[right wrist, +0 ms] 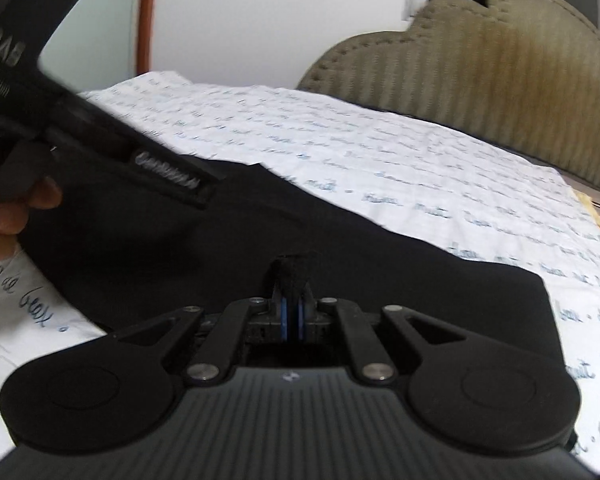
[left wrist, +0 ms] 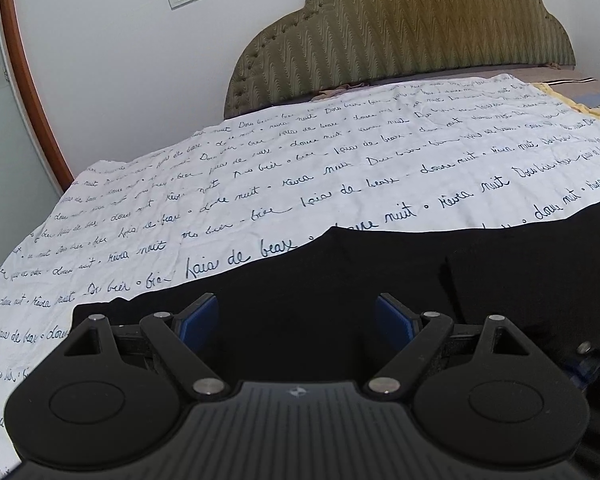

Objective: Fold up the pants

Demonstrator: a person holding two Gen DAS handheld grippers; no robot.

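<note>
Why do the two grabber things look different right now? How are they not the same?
The left gripper has its fingers spread wide apart with nothing between them, hovering over the black pants. The right gripper has its fingers squeezed together, pinching a bit of the pants. The left view is sharp; the right view is blurry. Both are black with blue pads, above the same pants on the white bedsheet.

My bed (left wrist: 556, 80) has a padded olive headboard (left wrist: 400, 36) against the wall. A white sheet (left wrist: 260, 184) printed with dark handwritten script is spread across it, a little creased. Black pants (left wrist: 340, 276) lie flat directly on that sheet at the near edge, one layer overlapping another.
</note>
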